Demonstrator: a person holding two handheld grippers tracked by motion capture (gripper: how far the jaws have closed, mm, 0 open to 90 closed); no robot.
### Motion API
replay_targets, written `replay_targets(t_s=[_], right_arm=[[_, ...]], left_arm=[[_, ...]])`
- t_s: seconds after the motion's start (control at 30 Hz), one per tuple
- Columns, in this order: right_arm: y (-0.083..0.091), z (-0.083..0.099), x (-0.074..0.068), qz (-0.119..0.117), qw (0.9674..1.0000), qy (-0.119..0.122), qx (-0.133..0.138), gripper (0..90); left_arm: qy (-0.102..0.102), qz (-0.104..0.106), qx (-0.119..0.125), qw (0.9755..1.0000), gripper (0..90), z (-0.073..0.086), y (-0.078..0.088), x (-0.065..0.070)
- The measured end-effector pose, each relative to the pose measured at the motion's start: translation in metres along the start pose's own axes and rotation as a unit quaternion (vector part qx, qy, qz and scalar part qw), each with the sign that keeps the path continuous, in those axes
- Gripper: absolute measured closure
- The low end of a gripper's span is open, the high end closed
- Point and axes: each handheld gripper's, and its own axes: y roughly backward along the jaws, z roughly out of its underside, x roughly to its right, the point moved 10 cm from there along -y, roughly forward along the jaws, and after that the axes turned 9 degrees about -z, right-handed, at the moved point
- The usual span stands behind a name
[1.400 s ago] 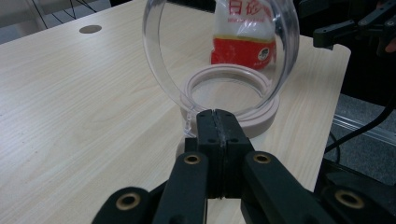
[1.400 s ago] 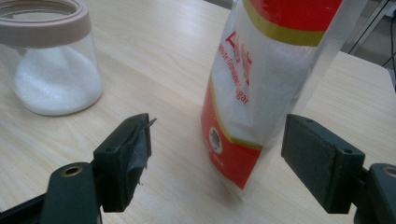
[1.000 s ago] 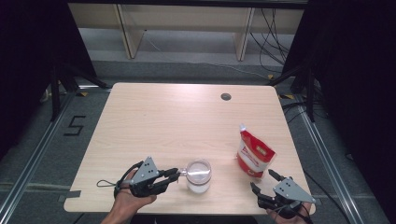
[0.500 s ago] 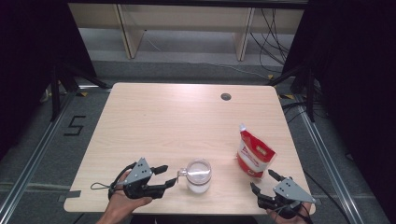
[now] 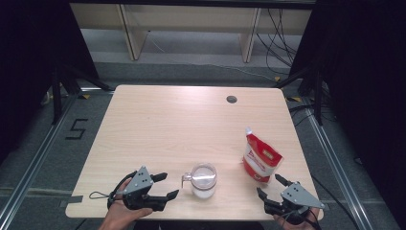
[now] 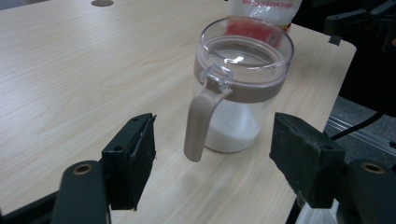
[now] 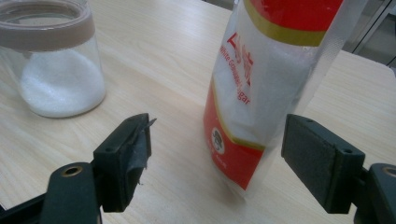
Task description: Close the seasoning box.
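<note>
Clear glass sugar jar [image 5: 203,180] with taupe lid and handle stands near the bench's [image 5: 182,124] front edge, part-filled. Left gripper [image 5: 165,185], jaws just opened wide, holds nothing; right gripper [image 5: 269,188] gapes empty beside the upright red-and-white sugar pouch [image 5: 260,158], not yet grasped.

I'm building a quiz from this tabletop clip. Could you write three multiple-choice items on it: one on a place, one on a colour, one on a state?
1. Where does the sugar pouch stand?
A. Right of the glass jar
B. Left of it
C. On top of it

2. What colour is the jar's handle?
A. Blue
B. Beige
C. Black

3. How is the left tool set?
A. Shut on the handle
B. Open, touching nothing
C. Shut on the pouch

Answers:
1 A: the high view shows the pouch toward the right edge.
2 B: it matches the beige lid band.
3 B: its jaws stand apart, short of the handle, and have just been opening.
</note>
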Motion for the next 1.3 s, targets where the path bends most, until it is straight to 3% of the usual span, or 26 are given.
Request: replay_targets(t_s=[0.23,0.3,0.43,0.5,0.53,0.6,0.63,0.67,0.7,0.8,0.93,1.0,1.17,1.2,1.27,1.3], right_arm=[[0.000,0.000,0.000,-0.004,1.0000,-0.004,0.001,24.5],[0.000,0.001,0.000,-0.004,1.0000,-0.006,0.001,24.4],[0.001,0.000,0.000,-0.002,1.0000,-0.007,0.002,23.8],[0.000,0.001,-0.001,-0.005,1.0000,-0.008,0.001,23.4],[-0.001,0.001,-0.002,-0.008,0.9999,-0.013,0.002,23.3],[0.000,0.003,-0.001,-0.007,0.9999,-0.015,-0.003,22.8],[0.001,0.005,-0.004,-0.008,0.9994,-0.033,-0.005,22.6],[0.000,0.004,-0.002,-0.015,0.9997,-0.017,-0.003,22.4],[-0.001,0.006,-0.004,-0.019,0.9993,-0.030,-0.007,22.3],[0.000,0.006,-0.003,-0.020,0.9994,-0.025,-0.008,21.7],[0.001,0.013,-0.009,-0.026,0.9985,-0.045,-0.020,21.5],[0.001,0.013,-0.009,-0.031,0.9987,-0.036,-0.019,21.5],[0.004,0.017,-0.011,-0.029,0.9982,-0.045,-0.027,20.1],[0.003,0.017,-0.011,-0.034,0.9984,-0.037,-0.027,20.2],[0.003,0.018,-0.012,-0.036,0.9982,-0.039,-0.028,20.2],[0.003,0.019,-0.011,-0.035,0.9983,-0.035,-0.031,20.1]], left_arm=[[-0.007,0.002,-0.011,0.9999,27.3,0.010,0.001,0.003],[-0.020,0.002,-0.022,0.9996,26.7,0.015,0.002,0.003],[-0.014,0.004,-0.020,0.9997,24.2,0.020,0.002,0.006],[-0.019,0.005,-0.029,0.9994,21.3,0.024,0.003,0.006],[-0.036,0.000,-0.039,0.9986,21.3,0.028,0.003,0.003],[-0.034,0.000,-0.039,0.9987,20.3,0.032,0.002,0.007],[-0.034,-0.001,-0.041,0.9986,19.6,0.033,0.002,0.007],[-0.029,0.003,-0.041,0.9987,18.8,0.034,0.002,0.009],[-0.035,0.003,-0.046,0.9983,18.8,0.036,0.003,0.008],[-0.025,0.003,-0.042,0.9988,17.6,0.038,0.001,0.008],[-0.021,-0.003,-0.051,0.9985,16.6,0.042,0.001,0.006],[-0.023,-0.003,-0.057,0.9981,16.4,0.044,0.001,0.006],[-0.032,-0.005,-0.055,0.9980,16.4,0.044,0.000,0.004],[-0.025,-0.003,-0.050,0.9984,16.4,0.043,-0.001,0.005],[-0.037,-0.002,-0.045,0.9983,16.4,0.042,-0.001,0.003],[-0.032,-0.003,-0.042,0.9986,16.4,0.042,-0.002,0.004]])
